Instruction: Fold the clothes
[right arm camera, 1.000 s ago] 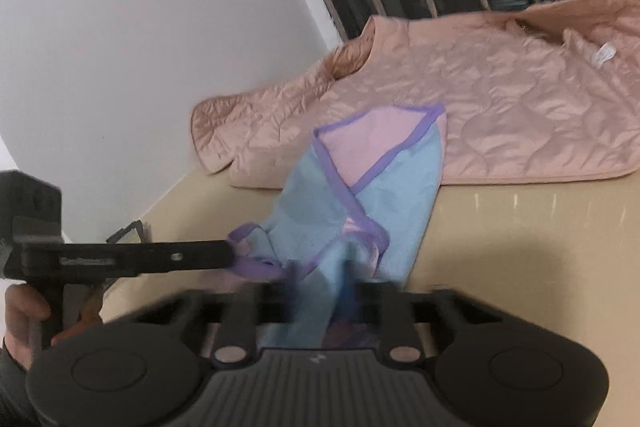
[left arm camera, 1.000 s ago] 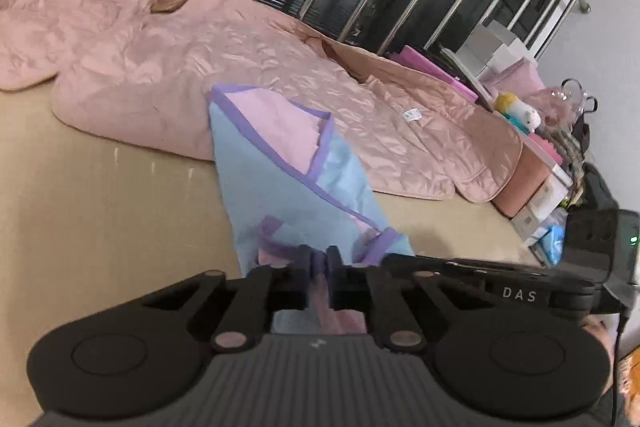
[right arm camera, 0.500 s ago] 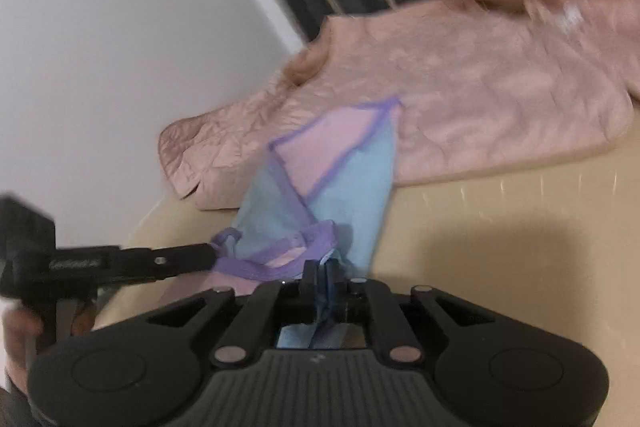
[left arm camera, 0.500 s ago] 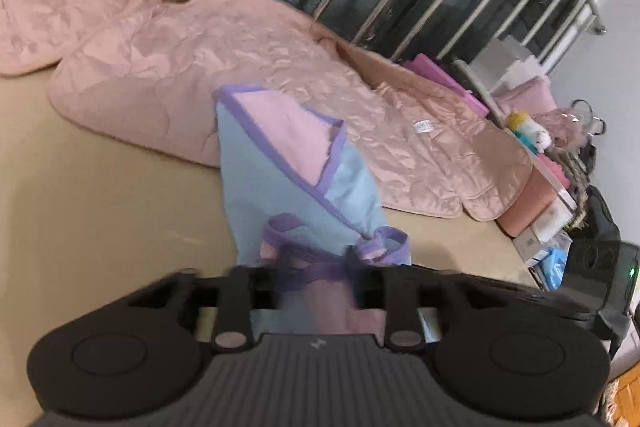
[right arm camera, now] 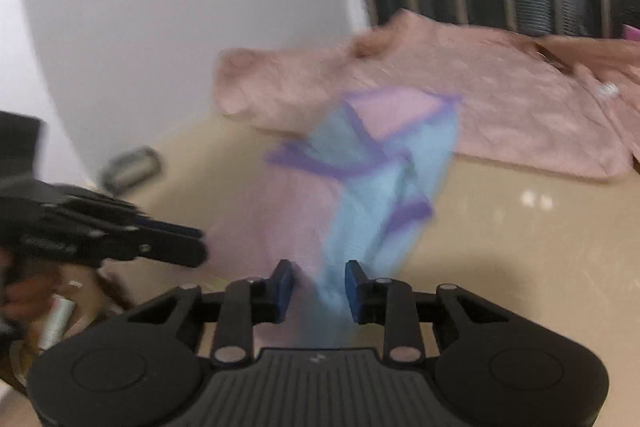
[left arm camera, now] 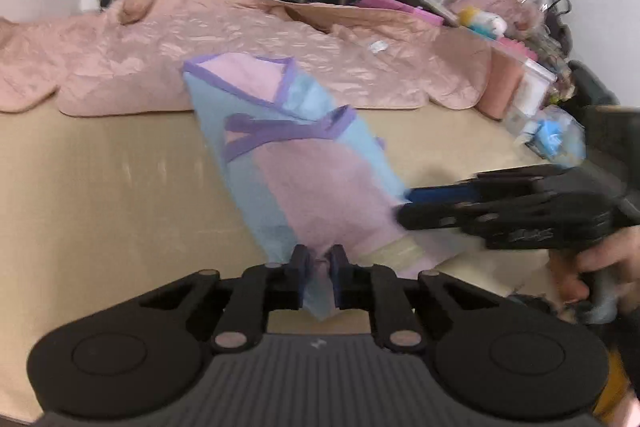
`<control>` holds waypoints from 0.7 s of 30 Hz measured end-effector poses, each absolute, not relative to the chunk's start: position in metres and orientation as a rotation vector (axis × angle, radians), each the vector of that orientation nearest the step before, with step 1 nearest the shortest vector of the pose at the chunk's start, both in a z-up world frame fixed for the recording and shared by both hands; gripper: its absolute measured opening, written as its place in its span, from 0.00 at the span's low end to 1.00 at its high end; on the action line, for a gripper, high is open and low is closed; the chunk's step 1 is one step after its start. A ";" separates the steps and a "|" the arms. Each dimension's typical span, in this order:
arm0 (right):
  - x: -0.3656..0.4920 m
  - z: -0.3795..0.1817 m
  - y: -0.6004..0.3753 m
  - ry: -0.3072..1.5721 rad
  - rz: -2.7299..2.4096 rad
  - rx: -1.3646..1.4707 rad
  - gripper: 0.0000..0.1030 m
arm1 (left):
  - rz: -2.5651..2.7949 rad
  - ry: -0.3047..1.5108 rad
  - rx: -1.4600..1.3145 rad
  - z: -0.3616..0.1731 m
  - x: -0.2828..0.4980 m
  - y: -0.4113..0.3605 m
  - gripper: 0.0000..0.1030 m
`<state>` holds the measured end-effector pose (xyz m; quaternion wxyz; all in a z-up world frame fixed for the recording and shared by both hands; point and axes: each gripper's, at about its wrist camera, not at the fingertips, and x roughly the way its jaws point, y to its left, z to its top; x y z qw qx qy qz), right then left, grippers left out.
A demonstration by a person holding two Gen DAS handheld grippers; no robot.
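Beige table (left arm camera: 100, 195); left gripper (left arm camera: 319, 259) level, pinching blue-pink garment (left arm camera: 296, 163).

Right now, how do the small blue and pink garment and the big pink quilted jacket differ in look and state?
The blue and pink garment is small, two-coloured with purple trim; the pink quilted jacket is much larger and one colour. The garment is pinched by the left claw and partly lifted; the jacket lies spread flat, untouched. Both rest on the beige table, the garment's far end overlapping the jacket.
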<state>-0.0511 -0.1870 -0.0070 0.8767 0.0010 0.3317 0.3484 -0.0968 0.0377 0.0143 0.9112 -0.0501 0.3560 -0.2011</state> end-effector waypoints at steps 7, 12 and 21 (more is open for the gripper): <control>-0.095 0.007 -0.215 0.483 0.889 -0.106 0.46 | -0.572 0.650 -0.090 0.029 -0.136 0.066 0.62; -0.095 -0.004 -0.203 0.494 0.941 -0.233 0.45 | -0.543 0.685 0.055 0.014 -0.134 0.040 0.48; -0.089 -0.023 -0.214 0.565 0.957 -0.099 0.03 | -0.528 0.708 0.032 0.009 -0.136 0.043 0.04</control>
